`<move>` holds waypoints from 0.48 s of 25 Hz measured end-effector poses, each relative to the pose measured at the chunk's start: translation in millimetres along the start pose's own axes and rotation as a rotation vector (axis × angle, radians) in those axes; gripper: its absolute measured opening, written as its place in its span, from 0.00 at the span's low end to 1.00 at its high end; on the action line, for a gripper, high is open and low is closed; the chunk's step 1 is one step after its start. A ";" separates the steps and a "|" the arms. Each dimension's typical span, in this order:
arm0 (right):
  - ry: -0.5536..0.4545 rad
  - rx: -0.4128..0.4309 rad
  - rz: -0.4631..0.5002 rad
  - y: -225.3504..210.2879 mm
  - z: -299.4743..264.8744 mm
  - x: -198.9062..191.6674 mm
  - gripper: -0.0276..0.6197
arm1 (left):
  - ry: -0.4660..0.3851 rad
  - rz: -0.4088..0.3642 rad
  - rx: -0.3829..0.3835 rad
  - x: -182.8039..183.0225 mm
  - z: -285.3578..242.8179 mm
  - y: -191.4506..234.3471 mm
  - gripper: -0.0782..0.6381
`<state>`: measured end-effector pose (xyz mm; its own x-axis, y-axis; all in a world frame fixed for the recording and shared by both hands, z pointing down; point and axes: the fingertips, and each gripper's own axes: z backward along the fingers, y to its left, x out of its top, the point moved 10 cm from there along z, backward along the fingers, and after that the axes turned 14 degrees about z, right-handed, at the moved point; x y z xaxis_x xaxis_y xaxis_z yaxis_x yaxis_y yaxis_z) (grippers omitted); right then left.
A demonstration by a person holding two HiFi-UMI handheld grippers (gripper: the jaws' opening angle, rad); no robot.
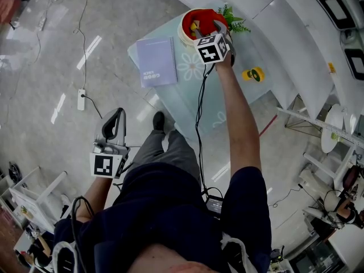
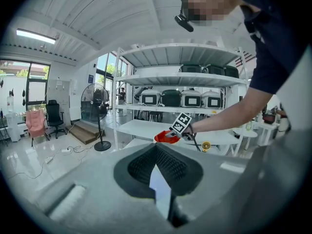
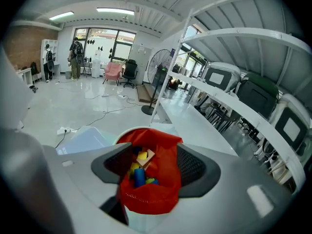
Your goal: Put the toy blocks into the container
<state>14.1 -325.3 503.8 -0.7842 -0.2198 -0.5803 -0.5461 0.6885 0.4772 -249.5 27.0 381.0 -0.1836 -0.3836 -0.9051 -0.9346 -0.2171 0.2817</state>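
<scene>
Red-lined container [image 3: 146,199] holds yellow, blue, perhaps green toy blocks [image 3: 140,174]

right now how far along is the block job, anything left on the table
Done: several blocks lie in the red container. In hand: nothing. The right gripper hangs open over the container, and the left gripper is shut and empty, low beside the person. Left: apparently nothing. The table shows only a notebook, a plant and a yellow roll, with no loose blocks in view.

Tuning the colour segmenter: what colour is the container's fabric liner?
Red; the liner shows best in the right gripper view.
</scene>
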 end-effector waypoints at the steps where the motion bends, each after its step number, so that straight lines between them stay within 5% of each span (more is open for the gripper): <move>1: -0.007 -0.004 -0.002 -0.1 2.6 0.0 0.48 | 0.001 -0.001 -0.002 0.0 -0.3 -0.4 0.11; 12: -0.103 -0.080 -0.087 -6.3 62.5 -15.3 0.50 | 0.009 -0.018 -0.036 1.0 -3.6 -7.9 0.11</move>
<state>48.0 -283.1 468.4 -0.7006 -0.2018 -0.6844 -0.6359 0.6118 0.4704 -241.1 25.0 379.0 -0.1644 -0.3871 -0.9073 -0.9261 -0.2560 0.2770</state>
